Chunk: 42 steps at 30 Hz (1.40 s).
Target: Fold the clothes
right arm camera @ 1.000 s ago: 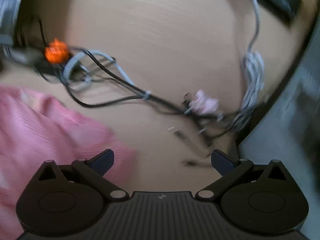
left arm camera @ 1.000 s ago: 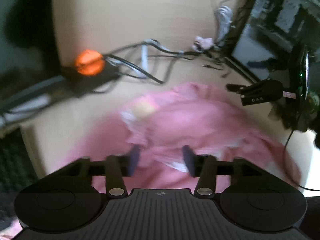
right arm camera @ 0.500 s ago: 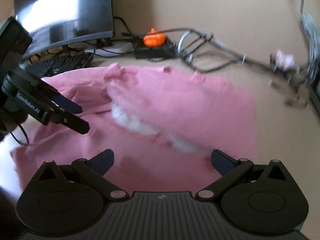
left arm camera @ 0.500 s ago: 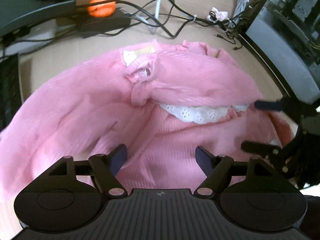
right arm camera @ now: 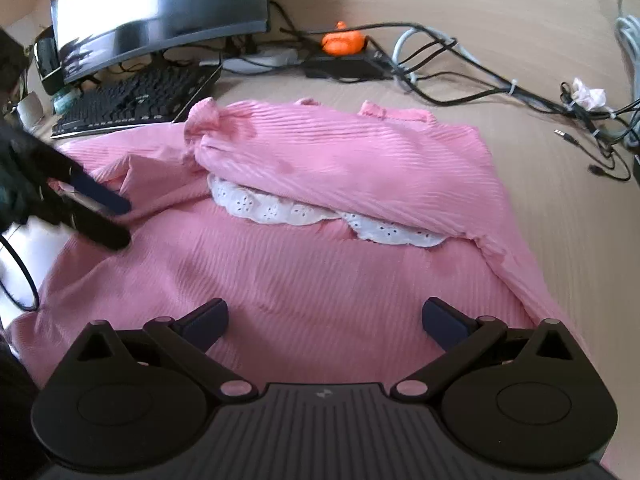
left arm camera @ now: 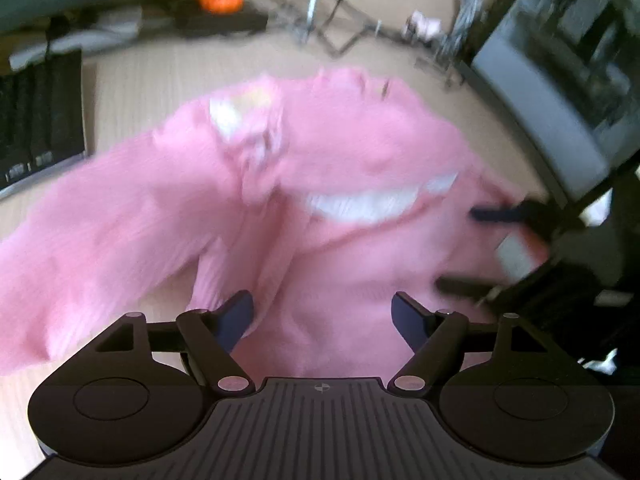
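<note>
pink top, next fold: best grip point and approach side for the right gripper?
Probably the pink top at its right side edge, just below the white lace trim. Only there does the cloth end in a free single edge on bare desk. Bring the open right gripper in from the right, low, one finger sliding beneath.

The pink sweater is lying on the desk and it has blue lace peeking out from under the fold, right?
Almost. The pink sweater does lie on the desk, but the lace under the fold is white, not blue. The right wrist view shows it clearly.
</note>
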### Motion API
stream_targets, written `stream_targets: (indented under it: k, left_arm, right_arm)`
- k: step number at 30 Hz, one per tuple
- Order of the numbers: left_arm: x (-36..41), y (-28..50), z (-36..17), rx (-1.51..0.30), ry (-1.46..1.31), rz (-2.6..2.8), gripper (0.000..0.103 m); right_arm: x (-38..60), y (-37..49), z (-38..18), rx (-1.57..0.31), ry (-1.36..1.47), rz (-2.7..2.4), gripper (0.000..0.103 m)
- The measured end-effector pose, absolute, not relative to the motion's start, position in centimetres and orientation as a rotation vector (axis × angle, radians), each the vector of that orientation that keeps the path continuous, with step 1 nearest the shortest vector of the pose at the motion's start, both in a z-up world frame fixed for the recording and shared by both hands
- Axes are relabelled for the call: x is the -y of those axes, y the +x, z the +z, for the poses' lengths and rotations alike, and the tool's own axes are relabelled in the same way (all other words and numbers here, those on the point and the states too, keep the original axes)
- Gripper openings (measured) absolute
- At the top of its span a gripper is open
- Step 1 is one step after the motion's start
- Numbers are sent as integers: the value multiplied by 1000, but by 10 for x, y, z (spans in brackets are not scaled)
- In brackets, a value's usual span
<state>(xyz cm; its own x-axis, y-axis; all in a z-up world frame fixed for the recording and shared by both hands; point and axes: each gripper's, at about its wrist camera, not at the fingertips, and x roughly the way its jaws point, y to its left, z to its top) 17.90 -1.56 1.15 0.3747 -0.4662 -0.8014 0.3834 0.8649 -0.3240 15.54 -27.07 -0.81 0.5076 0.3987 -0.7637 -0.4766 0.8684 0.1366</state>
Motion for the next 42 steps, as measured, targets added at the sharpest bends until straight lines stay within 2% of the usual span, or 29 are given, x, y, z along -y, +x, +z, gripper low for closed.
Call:
stream_targets:
  k: [3,6,7,8,10,12,13,14,16,18,19,20,21,22,23,27,32,37,42]
  left_arm:
    - [16,193,42,-940,-98,-522,81]
    - [28,216,50,-879,-62,-476,79]
    - [33,225,47,-882,-54,-463,75]
    - [39,232,40,-898,-41,-454,65]
    - [50,247,25,-937,-10,-439,57]
    - [56,253,15,-954,5,-428,58]
    - [58,256,11,-962,12,-422,61]
    - [57,258,8,-965,10,-424,70]
    - [54,262,2,-969,0,-432,77]
    - [54,265,-4,-986,13,-428,73]
    - [56,266,-6,-996,26,-426,64]
    - [58,267,-9,-1005,39,-424,47]
    - [62,265,-8,-1006,65,-430,39]
    - [66,262,-6,-1004,95,-439,24]
    - [70,257,-2,-1003,116,-461,19]
    - [76,225,21,-1042,83,-616,18]
    - [76,189,12,-1105,169,-659,21]
    - [61,186,-1,-1148,123,-623,21]
    - [59,191,13,-1073,74,-648,40]
  right_arm:
    - [289,169,13,-852,-47,516,103]
    - [311,190,35,-778,-19,465,102]
    - [318,200,40,-759,-20,445,95]
    - [322,212,40,-760,-28,437,83]
    - [326,234,39,-768,-42,425,72]
    - [329,251,36,-773,-61,419,68]
    - [329,257,36,-770,-76,419,68]
    - [328,261,35,-764,-92,420,68]
    - [328,268,34,-753,-115,431,68]
    - [326,277,28,-755,-146,422,69]
    - [324,283,25,-762,-164,409,69]
    - [323,288,21,-768,-178,398,69]
    - [324,294,19,-769,-182,392,69]
    - [324,299,16,-771,-185,386,69]
    - [325,304,15,-771,-188,380,69]
    - [321,310,20,-749,-228,404,68]
    - [297,304,26,-766,-438,534,54]
    - [272,299,23,-732,-603,609,54]
    - [252,308,18,-729,-672,712,54]
